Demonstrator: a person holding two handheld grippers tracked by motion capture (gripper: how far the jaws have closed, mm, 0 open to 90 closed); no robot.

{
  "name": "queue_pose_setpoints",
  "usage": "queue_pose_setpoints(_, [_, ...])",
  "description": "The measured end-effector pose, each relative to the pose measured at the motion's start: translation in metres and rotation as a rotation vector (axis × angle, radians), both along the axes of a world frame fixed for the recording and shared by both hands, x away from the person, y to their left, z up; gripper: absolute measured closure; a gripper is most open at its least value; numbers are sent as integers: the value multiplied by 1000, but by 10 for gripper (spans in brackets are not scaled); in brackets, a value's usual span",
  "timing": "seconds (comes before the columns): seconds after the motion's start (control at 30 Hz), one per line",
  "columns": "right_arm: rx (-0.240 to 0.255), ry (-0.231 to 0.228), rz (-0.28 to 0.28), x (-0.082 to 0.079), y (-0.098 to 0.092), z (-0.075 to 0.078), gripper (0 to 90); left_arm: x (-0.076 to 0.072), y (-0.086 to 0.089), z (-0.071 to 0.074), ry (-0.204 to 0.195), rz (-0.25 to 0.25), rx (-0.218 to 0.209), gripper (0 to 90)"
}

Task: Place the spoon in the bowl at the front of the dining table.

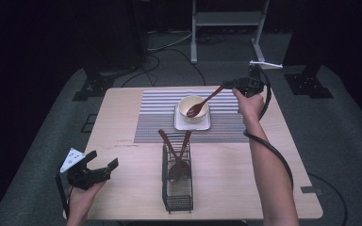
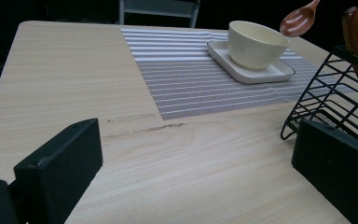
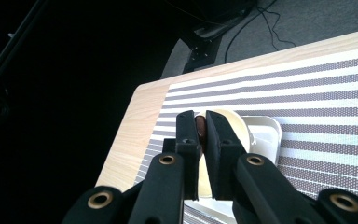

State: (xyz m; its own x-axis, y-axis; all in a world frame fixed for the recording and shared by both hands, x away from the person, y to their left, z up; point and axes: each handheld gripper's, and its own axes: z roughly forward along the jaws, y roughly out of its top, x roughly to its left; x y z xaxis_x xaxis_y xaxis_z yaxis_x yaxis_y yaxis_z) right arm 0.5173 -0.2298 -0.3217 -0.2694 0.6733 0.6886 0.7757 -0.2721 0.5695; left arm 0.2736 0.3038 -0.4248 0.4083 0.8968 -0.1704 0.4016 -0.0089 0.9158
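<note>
I am holding my right tongs (image 1: 227, 85) clamped on the handle of a brown wooden spoon (image 1: 203, 102), up at the far right of the table (image 1: 122, 117). My right forearm is stretching up from the bottom edge of the high view, wrist bent inward, so the tongs are pointing left across the striped placemat (image 1: 155, 113). The spoon is slanting down and left from the jaws, and its head is hanging over the cream bowl (image 1: 192, 106), which is sitting on a small white tray (image 1: 179, 123) on the mat. In the right gripper view the two black jaws are standing nearly together with a thin brown sliver between them; the rest of the spoon is hidden behind the jaws, and the bowl rim is peeking out on either side.

My left tongs (image 1: 101, 165) are resting low at the near left corner, jaws spread wide with nothing between them, my hand curled underneath. In the left gripper view the spoon head (image 2: 299, 19) seems to be hovering just above the bowl's far rim, though the frame is cutting off its handle.

A black wire caddy (image 1: 176, 183) is standing at the near middle of the table, holding more wooden utensils (image 1: 179, 150); their lower ends are hard to make out through the mesh.
</note>
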Motion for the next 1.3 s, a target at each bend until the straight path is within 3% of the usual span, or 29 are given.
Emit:
queue_pose_setpoints(0.43, [-28, 23, -16, 15, 6, -12, 840, -1, 2, 0, -2, 1, -6, 8])
queue_pose_setpoints(0.7, [-10, 28, -40, 24, 6, -17, 840, -1, 2, 0, -3, 1, -5, 9])
queue_pose_setpoints(1.03, [-42, 31, -58, 33, 14, -22, 841, -2, 4, 0, -5, 5, -7, 8])
queue_pose_setpoints(1.3, [-38, 39, -71, 39, 17, -33, 840, -2, 4, 1, -7, 8, -8, 8])
